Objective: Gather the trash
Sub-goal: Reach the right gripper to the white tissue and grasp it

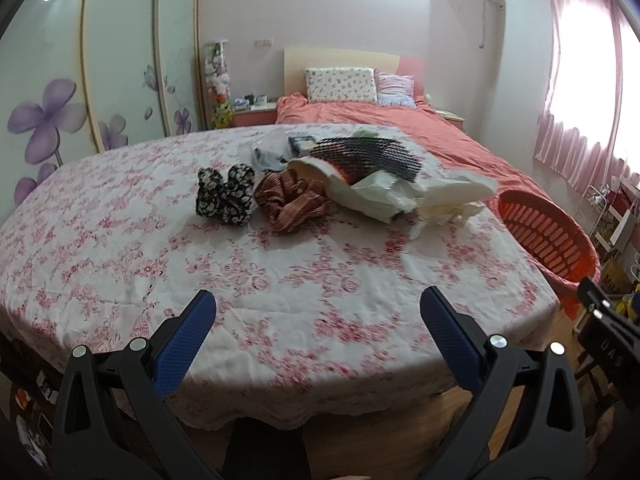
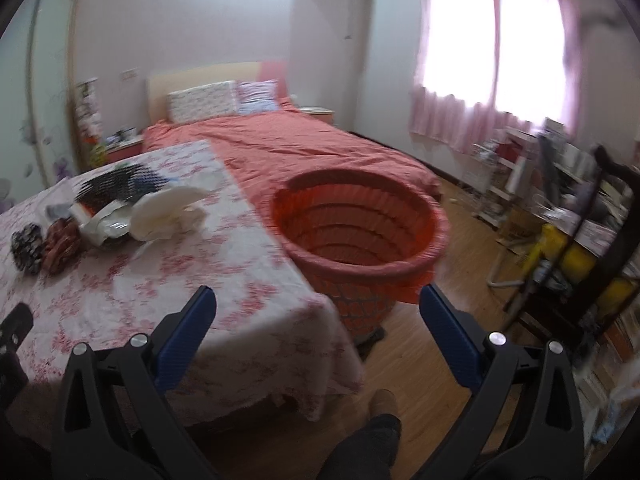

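Here, both tools (image 1: 318, 304) (image 2: 318, 304) spread wide, nothing gripped; orange basket (image 2: 400, 270) looks empty.

1. The counter (image 1: 280, 320) wears a matt cotton-like cloth printed with pink flowers.
2. The left gripper (image 1: 318, 308) and right gripper (image 2: 318, 306) are matt black plastic; their jaws, spread wide, carry blue textured pads and shiny metal screws.
3. The basket (image 2: 360, 264) is orange plastic with slotted walls.
4. The brown scrunchie (image 1: 288, 200) is ribbed cloth with a slight sheen.
5. The white bags (image 1: 400, 196) look like thin crinkled plastic.
6. The floor (image 2: 420, 360) is smooth wood.
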Motion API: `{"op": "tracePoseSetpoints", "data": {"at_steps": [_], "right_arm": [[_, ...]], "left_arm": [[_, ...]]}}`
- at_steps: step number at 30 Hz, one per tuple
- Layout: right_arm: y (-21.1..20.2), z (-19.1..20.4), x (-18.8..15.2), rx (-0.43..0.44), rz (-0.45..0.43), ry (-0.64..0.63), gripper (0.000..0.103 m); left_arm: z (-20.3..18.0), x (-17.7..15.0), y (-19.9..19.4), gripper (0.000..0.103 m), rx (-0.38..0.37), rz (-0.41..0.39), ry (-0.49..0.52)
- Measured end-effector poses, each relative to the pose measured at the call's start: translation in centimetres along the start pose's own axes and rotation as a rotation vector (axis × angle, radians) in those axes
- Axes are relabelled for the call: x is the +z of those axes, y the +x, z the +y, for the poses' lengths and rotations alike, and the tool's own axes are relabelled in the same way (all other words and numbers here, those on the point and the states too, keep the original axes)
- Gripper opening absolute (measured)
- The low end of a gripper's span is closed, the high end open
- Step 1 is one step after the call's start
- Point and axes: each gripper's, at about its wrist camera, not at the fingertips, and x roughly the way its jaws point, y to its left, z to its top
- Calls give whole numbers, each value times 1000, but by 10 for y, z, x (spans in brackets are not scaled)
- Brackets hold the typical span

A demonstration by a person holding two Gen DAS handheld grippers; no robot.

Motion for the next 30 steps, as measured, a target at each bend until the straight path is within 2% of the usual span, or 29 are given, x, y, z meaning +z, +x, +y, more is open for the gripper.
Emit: {"op": "tracePoseSetpoints", "data": {"at_steps": [6, 11, 15, 24, 26, 30], "right_arm": [[22, 32, 15, 67, 18, -38, 99], [48, 51, 40, 187, 60, 38, 99], [73, 67, 58, 275, 107, 96, 93], [127, 97, 78, 274, 182, 183, 88], [135, 103, 81, 254, 189, 168, 84], [151, 110, 82, 260, 240, 157, 68]], "left_arm": [[28, 10, 18, 101, -11, 14, -37], [49, 16, 33, 101, 55, 25, -55], [67, 20, 42, 101, 78, 32, -88], [89, 29, 57, 101, 63, 36, -114], [91, 31, 58, 101, 66, 32, -116], [97, 37, 64, 101, 61, 34, -124]]}}
